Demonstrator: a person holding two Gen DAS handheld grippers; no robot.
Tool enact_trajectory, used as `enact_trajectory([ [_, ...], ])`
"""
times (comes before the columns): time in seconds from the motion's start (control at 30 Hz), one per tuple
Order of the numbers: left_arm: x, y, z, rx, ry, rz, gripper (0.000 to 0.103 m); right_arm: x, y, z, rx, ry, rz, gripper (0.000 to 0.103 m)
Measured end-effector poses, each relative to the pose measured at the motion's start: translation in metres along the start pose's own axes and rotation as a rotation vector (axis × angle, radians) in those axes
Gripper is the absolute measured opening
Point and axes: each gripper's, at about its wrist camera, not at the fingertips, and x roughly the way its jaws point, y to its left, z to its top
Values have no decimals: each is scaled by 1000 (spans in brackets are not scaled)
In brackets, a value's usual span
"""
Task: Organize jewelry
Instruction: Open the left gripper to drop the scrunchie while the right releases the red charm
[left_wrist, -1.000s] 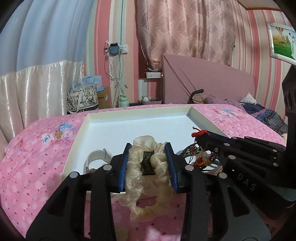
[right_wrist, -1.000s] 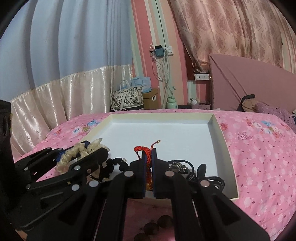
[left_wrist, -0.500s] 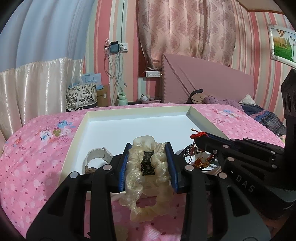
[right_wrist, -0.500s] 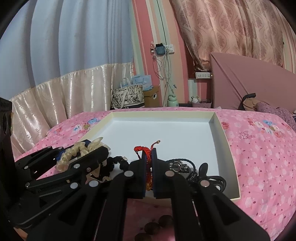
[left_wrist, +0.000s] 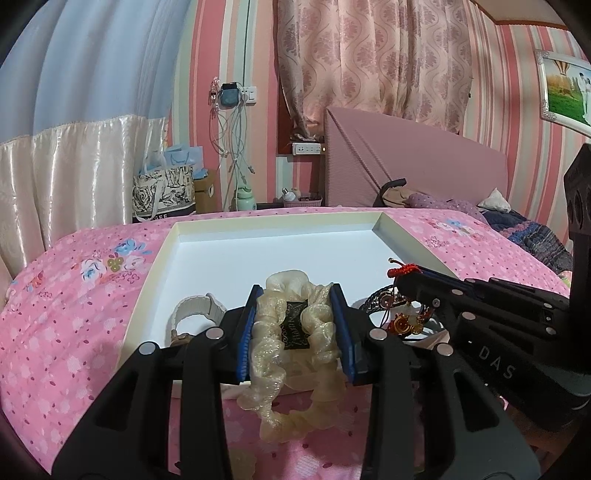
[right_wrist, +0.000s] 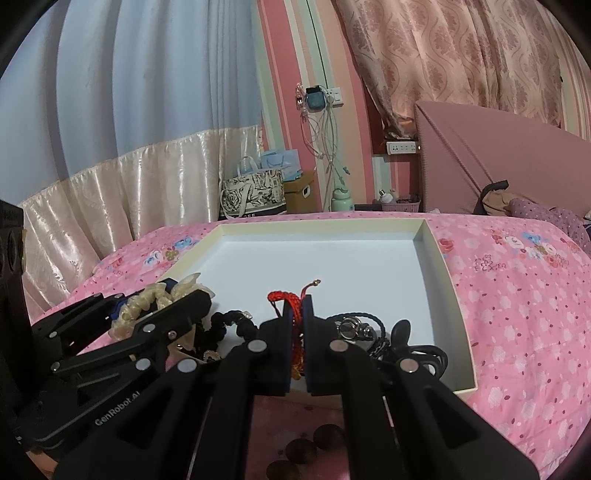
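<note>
A shallow cream box with a white floor lies on the pink floral bedspread. My left gripper is shut on a cream ruffled scrunchie with a black label, held over the box's near edge. My right gripper is shut on a red braided cord bracelet with a gold charm hanging below. In the left wrist view that bracelet shows at the right gripper's tip. A white watch band lies in the box's near left corner.
Black cords and a silver-beaded bracelet lie in the box's near right part, and a black beaded bracelet lies near the middle front. Dark round beads rest on the bedspread before the box. A headboard and patterned bag stand behind.
</note>
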Motion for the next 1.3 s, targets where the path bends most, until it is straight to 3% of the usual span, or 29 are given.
enact_trajectory([
  [0.87,5,3,4,-17,8,5,45,0,-3,-1,13,3,-13,7],
  [1.17,4,6,4,-38,2,18,65,-1,-6,-1,23,2,-20,7],
  [1.23,4,7,4,-45,3,20,68,-1,-7,-1,31,1,-25,25],
  [1.27,4,8,4,-49,3,25,69,-2,-8,-1,40,-7,-42,40],
  [1.3,4,10,3,-58,2,28,74,-3,-10,-1,52,-11,-49,45],
])
